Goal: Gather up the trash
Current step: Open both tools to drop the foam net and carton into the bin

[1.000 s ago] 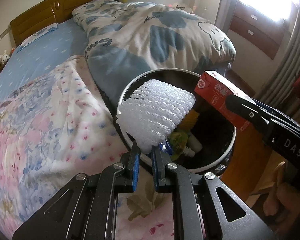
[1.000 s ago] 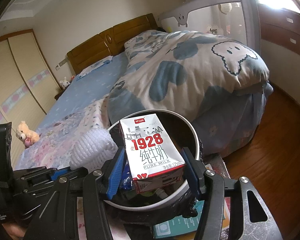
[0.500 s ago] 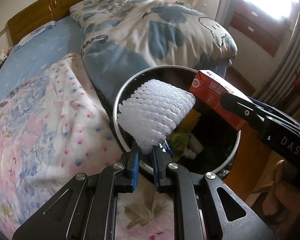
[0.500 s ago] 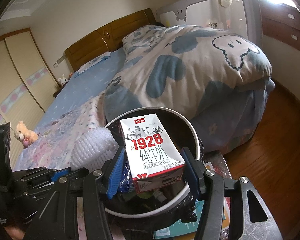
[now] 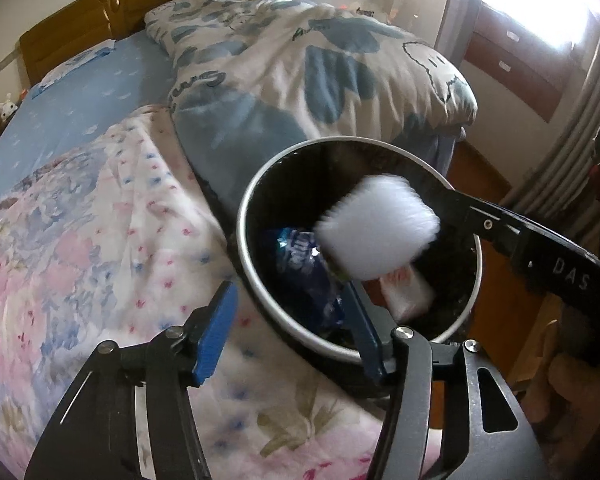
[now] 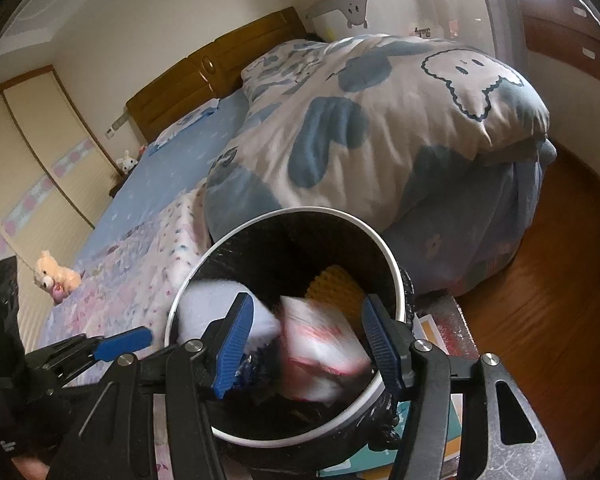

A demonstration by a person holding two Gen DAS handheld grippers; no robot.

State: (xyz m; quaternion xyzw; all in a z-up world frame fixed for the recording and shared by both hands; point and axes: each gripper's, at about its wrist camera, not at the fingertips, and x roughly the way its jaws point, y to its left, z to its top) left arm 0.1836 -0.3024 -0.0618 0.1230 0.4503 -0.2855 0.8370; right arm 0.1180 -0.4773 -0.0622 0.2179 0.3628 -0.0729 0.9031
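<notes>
A round trash bin with a white rim [image 5: 247,216] [image 6: 396,264] and black liner stands beside the bed. My left gripper [image 5: 290,322] is open at the bin's near edge. The white foam net [image 5: 378,226] is blurred, in the air over the bin mouth, free of my fingers; it also shows in the right wrist view [image 6: 208,308]. My right gripper [image 6: 306,340] is open over the bin. The red-and-white milk carton [image 6: 324,344] is blurred, dropping inside the bin; it also shows in the left wrist view [image 5: 406,288]. A blue wrapper [image 5: 306,268] and yellow foam [image 6: 334,284] lie inside.
The bed with a floral blanket [image 5: 80,248] and a blue-and-white duvet [image 6: 380,128] lies behind and left of the bin. Books or boxes [image 6: 432,452] lie under the bin. Wooden floor [image 6: 540,280] lies to the right. A plush toy [image 6: 56,276] sits on the bed.
Both grippers have opened. The foam net has left my left gripper and the milk carton has left my right gripper; both are falling into the bin.
</notes>
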